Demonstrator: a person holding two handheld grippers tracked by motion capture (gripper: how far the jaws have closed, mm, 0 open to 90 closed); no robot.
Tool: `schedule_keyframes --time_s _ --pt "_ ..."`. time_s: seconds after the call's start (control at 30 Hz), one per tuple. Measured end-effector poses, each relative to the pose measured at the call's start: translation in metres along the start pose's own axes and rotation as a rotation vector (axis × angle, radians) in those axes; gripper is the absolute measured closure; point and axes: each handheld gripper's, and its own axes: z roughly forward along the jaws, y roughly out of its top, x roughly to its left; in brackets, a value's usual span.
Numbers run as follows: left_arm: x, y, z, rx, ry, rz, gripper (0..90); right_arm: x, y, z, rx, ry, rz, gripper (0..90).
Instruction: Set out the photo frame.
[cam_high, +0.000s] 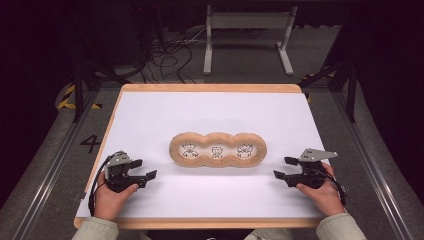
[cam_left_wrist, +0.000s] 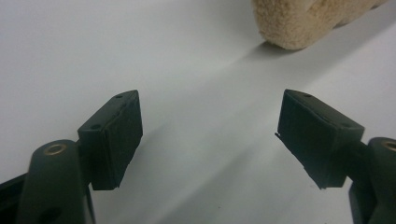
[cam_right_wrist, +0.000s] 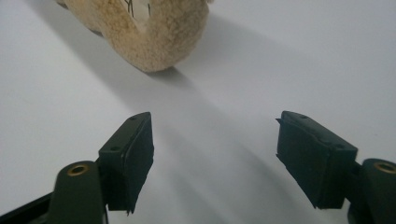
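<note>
I am holding the left tool (cam_high: 142, 169) and right tool (cam_high: 282, 168) wide open and empty, flanking the fuzzy three-ring frame (cam_high: 218, 149) mid-tabletop (cam_high: 150, 115); I should be closing in level on both ends.

I see a tan fuzzy frame (cam_high: 218, 138) with three small black line drawings on white inside. My table (cam_high: 150, 120) is white with light wooden edge. Both grippers (cam_high: 143, 170) (cam_high: 283, 168) are black.
</note>
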Motion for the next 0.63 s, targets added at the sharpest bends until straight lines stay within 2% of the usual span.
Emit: schedule_keyframes --time_s 0.17,0.23,0.3,0.33,0.37,0.5,0.6,0.63 --pt "-0.0023 -0.0010 0.0005 0.026 0.011 0.003 22.4 0.0042 0.0005 0.0057 0.025 0.004 -0.009 27.6" --pt "-0.0035 -0.0012 0.0006 0.030 0.003 -0.003 22.4 0.0060 0.0014 0.0079 0.036 0.005 -0.018 27.6" --pt "-0.0056 -0.0016 0.0013 0.046 0.005 0.011 22.4 0.0070 0.0023 0.0095 0.042 0.009 -0.019 27.3" --pt "-0.0057 -0.0015 0.0019 0.047 0.017 0.033 22.3 0.0072 0.0027 0.0098 0.041 0.012 -0.020 27.3" --pt "-0.0074 -0.0020 0.0018 0.056 0.010 0.015 22.2 0.0077 0.0034 0.0101 0.039 0.012 -0.020 27.3" --pt "-0.0061 -0.0014 0.0016 0.045 0.016 0.023 22.0 0.0082 0.0048 0.0102 0.037 0.011 -0.021 27.3" --pt "-0.0058 -0.0013 0.0017 0.044 0.013 0.007 22.0 0.0084 0.0055 0.0093 0.031 0.010 -0.023 27.2" --pt "-0.0056 -0.0009 0.0013 0.036 0.024 0.013 21.8 0.0083 0.0057 0.0090 0.029 0.010 -0.023 27.2"
